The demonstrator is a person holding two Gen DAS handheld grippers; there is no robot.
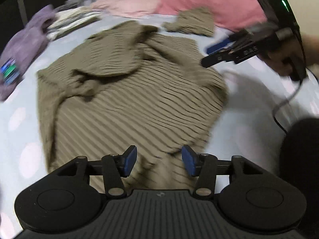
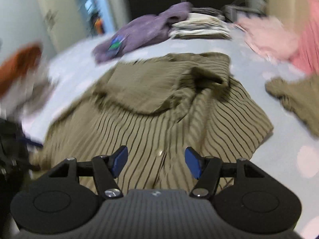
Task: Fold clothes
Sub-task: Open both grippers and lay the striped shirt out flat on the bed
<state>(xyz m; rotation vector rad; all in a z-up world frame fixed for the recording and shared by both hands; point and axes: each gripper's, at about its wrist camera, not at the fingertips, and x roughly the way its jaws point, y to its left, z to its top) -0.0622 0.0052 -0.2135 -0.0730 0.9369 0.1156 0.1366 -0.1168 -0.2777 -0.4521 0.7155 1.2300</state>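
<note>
Left wrist view: shirt (image 1: 127,103) lies limp and light, left gripper (image 1: 159,160) spread, empty. Right gripper (image 2: 156,162) likewise spread above it; I'd pinch a hem corner.

You see a matt olive striped cloth shirt (image 1: 127,107) on smooth pale sheet (image 1: 249,103), matt black plastic grippers with blue pads (image 1: 130,160).

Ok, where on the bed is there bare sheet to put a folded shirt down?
Bare sheet lies right of the striped olive shirt, below the second olive piece. Another strip runs between the shirt and the purple garment. The far edge is crowded: purple garment, folded stack, pink clothes.
</note>
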